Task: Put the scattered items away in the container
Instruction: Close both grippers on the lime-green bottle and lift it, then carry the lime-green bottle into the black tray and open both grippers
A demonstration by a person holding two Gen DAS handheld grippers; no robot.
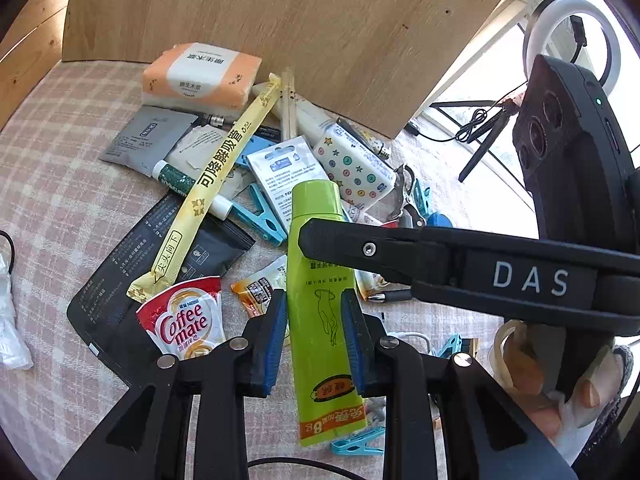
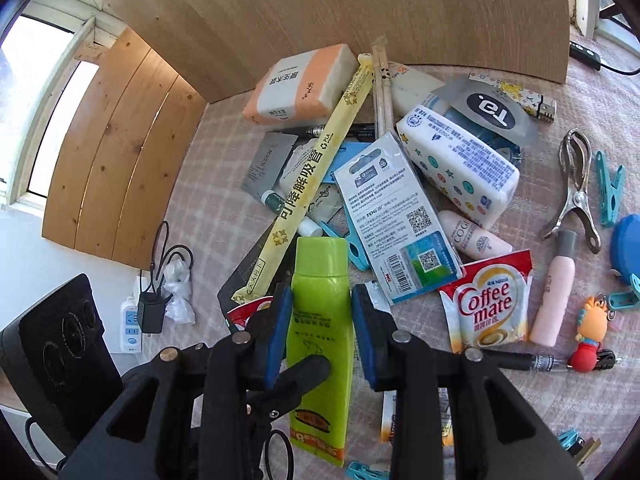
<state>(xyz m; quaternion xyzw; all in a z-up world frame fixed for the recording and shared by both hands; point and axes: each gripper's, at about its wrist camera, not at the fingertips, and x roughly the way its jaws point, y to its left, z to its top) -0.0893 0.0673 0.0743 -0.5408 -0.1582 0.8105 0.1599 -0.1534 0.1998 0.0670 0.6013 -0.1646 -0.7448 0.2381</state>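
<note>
Pink checked counter point(image 1: 60, 152) cluttered; left tool point(image 1: 314, 336) and right tool point(image 2: 322, 332) both clamped on lime-green plastic tube point(image 1: 316, 280) above the pile, so lift level, then hand over to one grip.

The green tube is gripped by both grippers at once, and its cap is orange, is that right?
Not quite. The green tube does sit between the blue pads of both the left gripper and the right gripper, but its cap is the same lime green as the body, not orange. The right wrist view shows the cap clearly; only a small oval label near the crimped end is orange.
</note>
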